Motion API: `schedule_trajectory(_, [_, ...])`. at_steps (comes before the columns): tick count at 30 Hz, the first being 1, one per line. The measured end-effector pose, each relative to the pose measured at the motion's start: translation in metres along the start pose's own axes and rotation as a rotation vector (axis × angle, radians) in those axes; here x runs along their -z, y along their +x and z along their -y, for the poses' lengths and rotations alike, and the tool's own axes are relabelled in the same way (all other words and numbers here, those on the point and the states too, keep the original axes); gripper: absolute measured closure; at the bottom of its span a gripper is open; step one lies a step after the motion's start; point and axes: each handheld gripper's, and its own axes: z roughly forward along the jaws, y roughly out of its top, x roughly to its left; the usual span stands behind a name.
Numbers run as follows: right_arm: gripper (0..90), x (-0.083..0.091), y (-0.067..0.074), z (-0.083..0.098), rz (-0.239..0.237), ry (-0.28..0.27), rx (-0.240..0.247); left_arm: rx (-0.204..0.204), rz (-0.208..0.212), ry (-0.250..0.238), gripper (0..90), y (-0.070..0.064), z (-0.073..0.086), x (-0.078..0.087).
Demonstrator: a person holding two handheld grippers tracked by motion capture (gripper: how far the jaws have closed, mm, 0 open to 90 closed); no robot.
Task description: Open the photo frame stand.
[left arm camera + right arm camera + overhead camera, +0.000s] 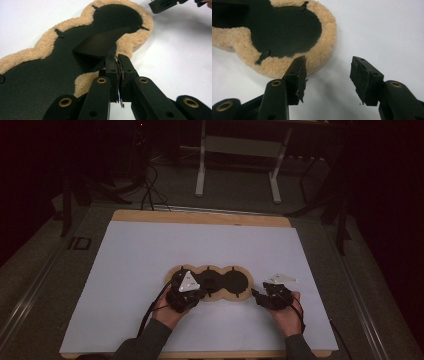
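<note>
A three-lobed pad with a black face and a tan fleece rim lies flat on the white sheet. In the left gripper view a thin black flap stands up off the pad's middle. My left gripper is shut on the flap's near corner. From above, the left gripper sits over the pad's left and middle lobes. My right gripper is open with nothing between its pads, just off the right lobe. The high view shows it at the pad's right end.
A white sheet covers a wooden table, with bare sheet on all sides of the pad. Beyond the far edge stand a white-legged frame and cables on the floor. The right gripper's jaw tip shows past the pad.
</note>
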Motion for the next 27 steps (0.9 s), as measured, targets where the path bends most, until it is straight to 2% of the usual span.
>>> schedule_trajectory(6, [46.0, 0.000, 0.000, 0.000, 0.000, -0.001, -0.001, -0.028, 0.017, -0.015, 82.7, -0.007, -0.004, 0.004])
schedule_trajectory(10, [46.0, 0.000, 0.000, 0.000, -0.001, -0.001, 0.001, -0.055, 0.021, -0.032, 76.7, -0.013, -0.009, 0.009])
schedule_trajectory(15, [46.0, 0.000, 0.000, 0.000, -0.001, 0.000, -0.003, -0.078, -0.006, -0.050, 67.6, -0.018, -0.018, 0.015])
schedule_trajectory(18, [46.0, -0.001, 0.000, 0.001, 0.000, 0.000, -0.003, -0.086, -0.023, -0.053, 62.0, -0.018, -0.022, 0.017])
schedule_trajectory(23, [46.0, -0.001, 0.000, 0.001, 0.001, 0.001, -0.005, -0.105, -0.021, -0.046, 59.7, -0.015, -0.027, 0.017])
schedule_trajectory(27, [45.9, 0.000, -0.001, 0.001, 0.000, -0.001, -0.006, -0.102, -0.019, -0.027, 55.5, -0.011, -0.033, 0.013])
